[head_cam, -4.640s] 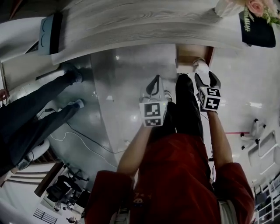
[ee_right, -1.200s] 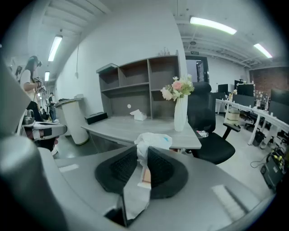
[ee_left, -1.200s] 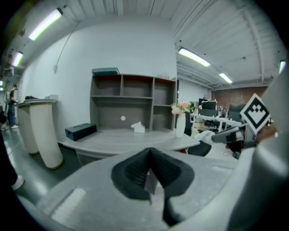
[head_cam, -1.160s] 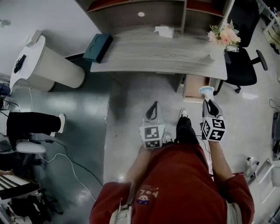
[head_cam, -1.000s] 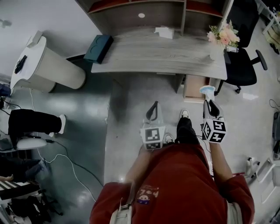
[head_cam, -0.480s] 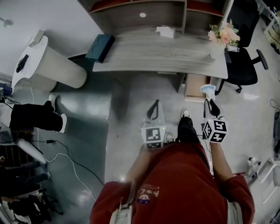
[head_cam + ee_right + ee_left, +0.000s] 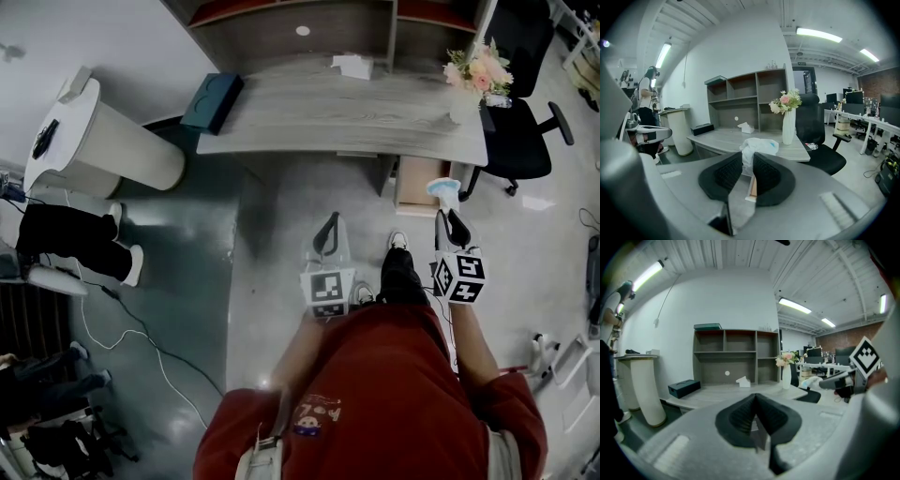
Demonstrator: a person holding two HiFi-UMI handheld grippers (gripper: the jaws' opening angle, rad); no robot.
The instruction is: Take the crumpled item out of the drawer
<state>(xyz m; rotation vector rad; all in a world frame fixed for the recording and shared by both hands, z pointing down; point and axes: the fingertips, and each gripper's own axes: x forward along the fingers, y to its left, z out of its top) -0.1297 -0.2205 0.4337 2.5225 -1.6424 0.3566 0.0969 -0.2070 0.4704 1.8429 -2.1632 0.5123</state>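
My right gripper (image 7: 448, 218) is shut on a crumpled white item (image 7: 442, 190) with a blue patch and holds it in the air in front of the open wooden drawer (image 7: 413, 185) under the desk's right end. In the right gripper view the crumpled item (image 7: 757, 148) bulges out between the dark pads (image 7: 768, 174), above the grey desk (image 7: 736, 140). My left gripper (image 7: 328, 225) hangs over the floor to the left, jaws shut with nothing between them; its pads (image 7: 740, 416) meet in the left gripper view.
The grey desk (image 7: 337, 117) carries a dark teal box (image 7: 211, 101), a tissue (image 7: 352, 66) and a vase of flowers (image 7: 473, 80). A black office chair (image 7: 525, 141) stands at its right, a white pedestal (image 7: 103, 131) at its left. A person's legs (image 7: 75, 244) and cables (image 7: 122, 319) are far left.
Since the oldest frame the view has drawn back from the desk, with the crumpled item held in my right gripper. Over the last second both grippers barely move; the bystander's legs shift.
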